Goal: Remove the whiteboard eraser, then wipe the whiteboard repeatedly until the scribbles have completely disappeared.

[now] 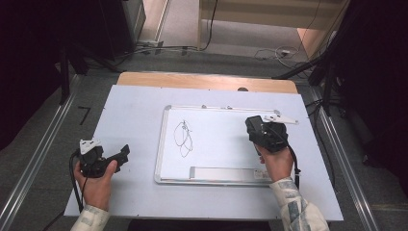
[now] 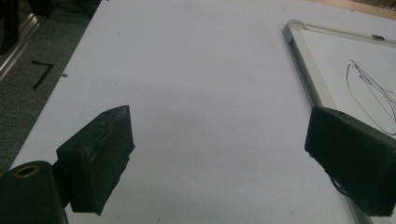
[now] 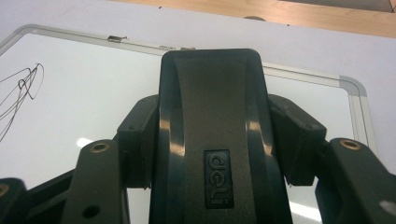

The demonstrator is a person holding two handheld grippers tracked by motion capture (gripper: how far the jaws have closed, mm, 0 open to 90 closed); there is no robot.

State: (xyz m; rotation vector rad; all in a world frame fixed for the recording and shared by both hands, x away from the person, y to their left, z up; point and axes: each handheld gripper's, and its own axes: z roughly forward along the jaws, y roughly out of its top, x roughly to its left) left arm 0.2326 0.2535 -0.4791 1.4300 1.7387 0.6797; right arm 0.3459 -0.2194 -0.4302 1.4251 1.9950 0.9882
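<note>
A white-topped table point(image 1: 134, 192) carries a framed whiteboard point(image 1: 166, 144) laid flat at its centre, within easy reach of both hands of the person seated at the near edge. A black marker scribble point(image 1: 184, 138) loops across the board's left half, and a pale strip point(image 1: 223, 172) lies along its near edge.

The right gripper point(image 1: 254, 126) hovers over the board's right side, its jaws clamped on a black whiteboard eraser point(image 3: 210, 135) held with its moulded back facing the gripper's camera. That grip appears to put the wiping face toward the board, ready for a pass leftward to the scribble, which sits well apart from the eraser.

The left gripper point(image 1: 124, 153) rests off the board over bare tabletop to its left, jaws spread wide with nothing between them, seemingly parked out of the way or standing by to steady the frame.
</note>
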